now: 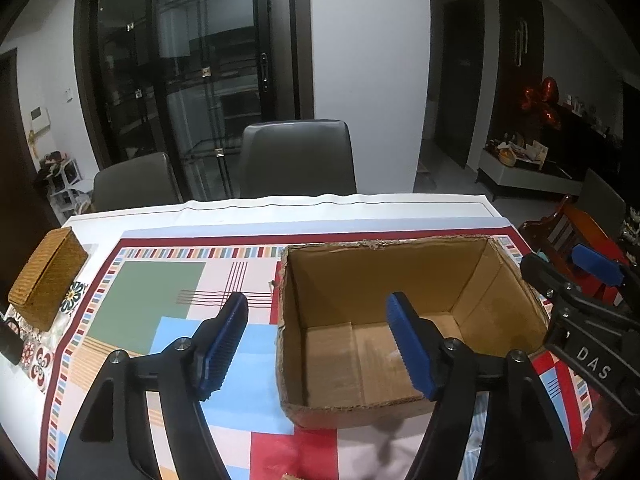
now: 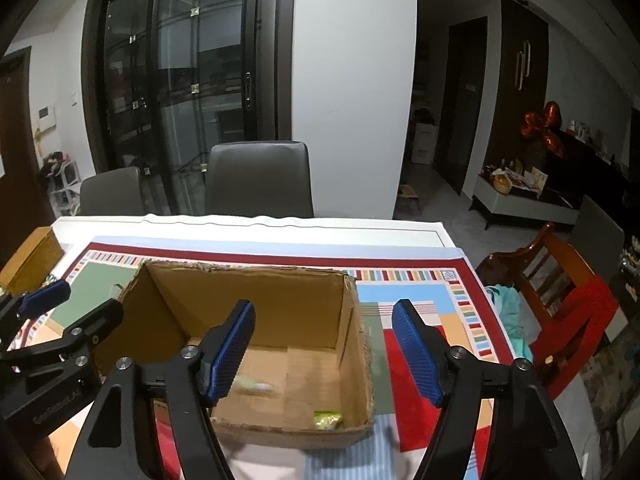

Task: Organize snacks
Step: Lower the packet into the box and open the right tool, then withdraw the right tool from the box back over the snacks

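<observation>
Both grippers hover over the near edge of the table, angled down toward an open cardboard box.

Left gripper: jaws apart, nothing between the blue ribbed pads; its left finger stands over the cloth, its right finger over the box interior.

Right gripper: jaws apart, nothing gripped; its left pad is over the box, its right pad over the cloth beyond the box's right wall.

Box: brown corrugated card, top flaps torn off leaving ragged rims, sitting on a patterned tablecloth of red, blue, green and pink blocks with a striped border.

Right wrist view only: a small green-gold wrapped snack lies on the box floor in the near right corner; a pale, blurred object lies on the floor just beside the left pad, kind not clear. In the left wrist view the visible part of the box floor looks bare.

Left wrist view only: a woven wicker box stands full in view at the table's left edge, well apart from the cardboard box.

Beyond the table: two grey chairs, then dark glass doors.
</observation>
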Demonstrator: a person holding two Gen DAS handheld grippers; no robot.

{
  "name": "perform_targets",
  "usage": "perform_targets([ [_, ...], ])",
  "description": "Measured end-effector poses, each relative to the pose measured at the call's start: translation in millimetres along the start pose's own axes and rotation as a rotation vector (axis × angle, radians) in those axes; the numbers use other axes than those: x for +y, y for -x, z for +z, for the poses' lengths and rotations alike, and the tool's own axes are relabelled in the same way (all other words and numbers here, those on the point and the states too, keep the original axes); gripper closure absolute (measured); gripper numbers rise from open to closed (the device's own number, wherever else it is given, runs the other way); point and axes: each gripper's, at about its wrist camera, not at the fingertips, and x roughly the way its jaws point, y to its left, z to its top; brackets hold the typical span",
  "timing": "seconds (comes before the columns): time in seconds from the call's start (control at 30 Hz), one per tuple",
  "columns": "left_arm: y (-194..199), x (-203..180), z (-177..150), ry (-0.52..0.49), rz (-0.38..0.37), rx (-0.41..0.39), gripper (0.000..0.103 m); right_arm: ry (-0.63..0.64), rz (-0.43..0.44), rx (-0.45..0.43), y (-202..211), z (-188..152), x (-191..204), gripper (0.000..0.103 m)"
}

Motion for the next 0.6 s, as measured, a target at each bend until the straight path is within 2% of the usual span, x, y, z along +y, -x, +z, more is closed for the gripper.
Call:
perform_targets([
  [0.33, 22, 3, -3, 0.005, 0.012, -0.021, 0.03, 0.006, -0.011, -0.042, 23, -2, 0, 0.031],
  [0.6, 34, 3, -6, 0.011, 0.019, -0.03, 0.03, -0.001, -0.014, -0.044, 31, -9, -4, 0.031],
])
